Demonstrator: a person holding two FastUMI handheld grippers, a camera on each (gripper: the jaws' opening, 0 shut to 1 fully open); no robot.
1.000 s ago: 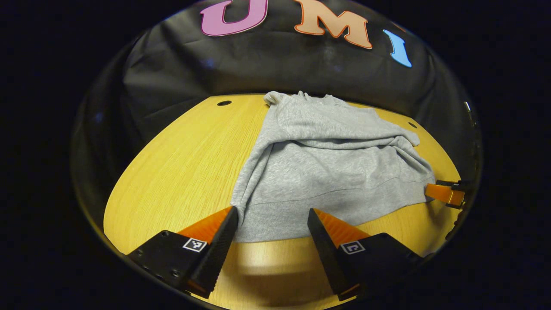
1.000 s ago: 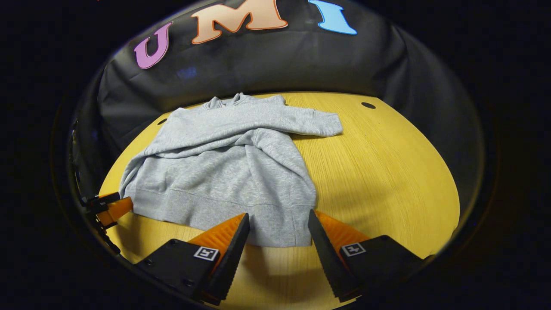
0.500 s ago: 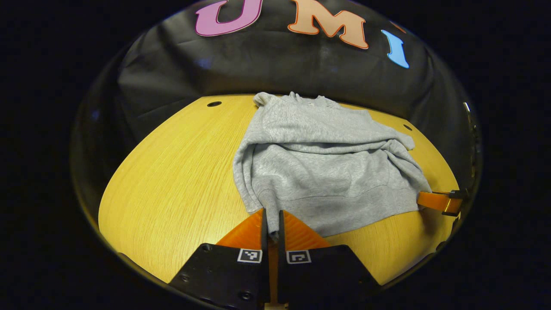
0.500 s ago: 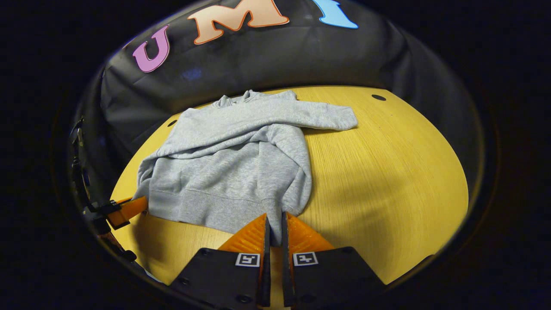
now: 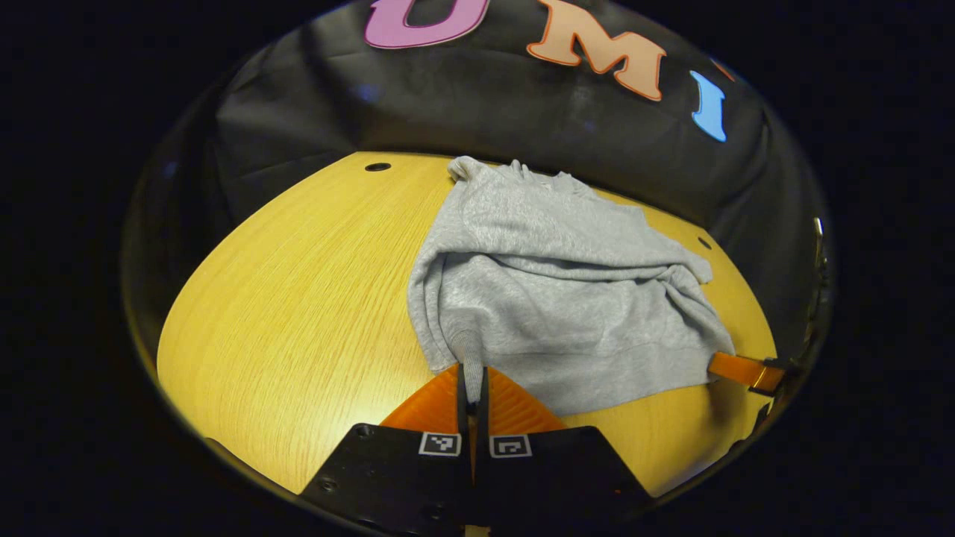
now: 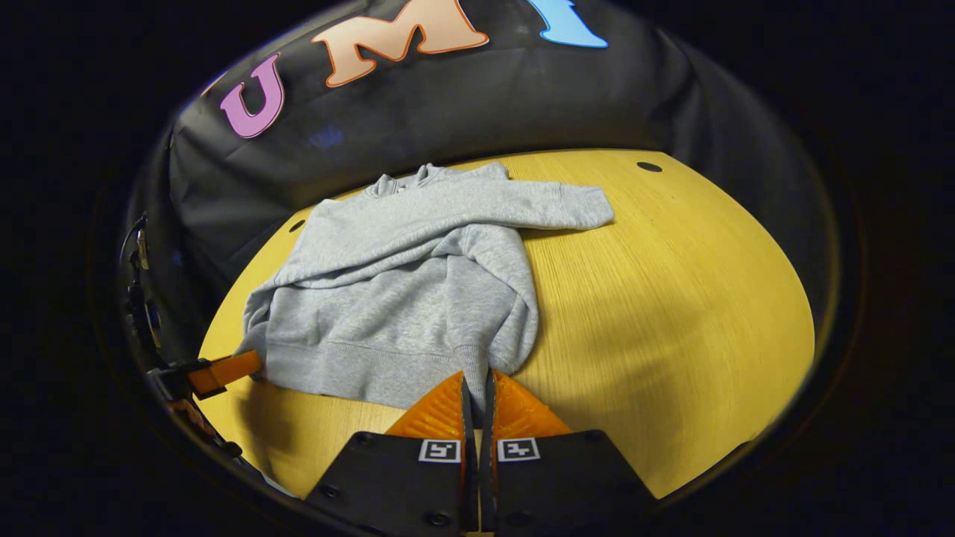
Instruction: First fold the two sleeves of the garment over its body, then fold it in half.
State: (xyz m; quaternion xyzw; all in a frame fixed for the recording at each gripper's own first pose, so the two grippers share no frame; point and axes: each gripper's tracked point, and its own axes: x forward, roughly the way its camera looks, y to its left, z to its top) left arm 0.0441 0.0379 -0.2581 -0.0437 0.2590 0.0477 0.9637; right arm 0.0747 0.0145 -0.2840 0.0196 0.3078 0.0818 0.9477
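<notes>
A grey sweatshirt (image 5: 552, 298) (image 6: 403, 291) lies on the yellow wooden table (image 5: 298, 298) (image 6: 671, 298), both sleeves folded across its body. One cuff (image 6: 589, 212) sticks out past the body's side. My left gripper (image 5: 471, 377) is shut on the hem's near corner, which is pulled up a little. My right gripper (image 6: 476, 384) is shut on the hem's other corner. Each view also has the other gripper at the hem's far end: the right gripper (image 5: 742, 371) and the left gripper (image 6: 213, 373).
The round table has small dark holes near its far edge (image 5: 377, 166) (image 6: 648, 166). The black cloth wall (image 5: 477, 104) stands close behind the table. Bare tabletop lies to the sweatshirt's sides.
Both grippers went from open at the hem to shut on its corners. The hem has bunched and lifted slightly, drawn a little toward the collar.
</notes>
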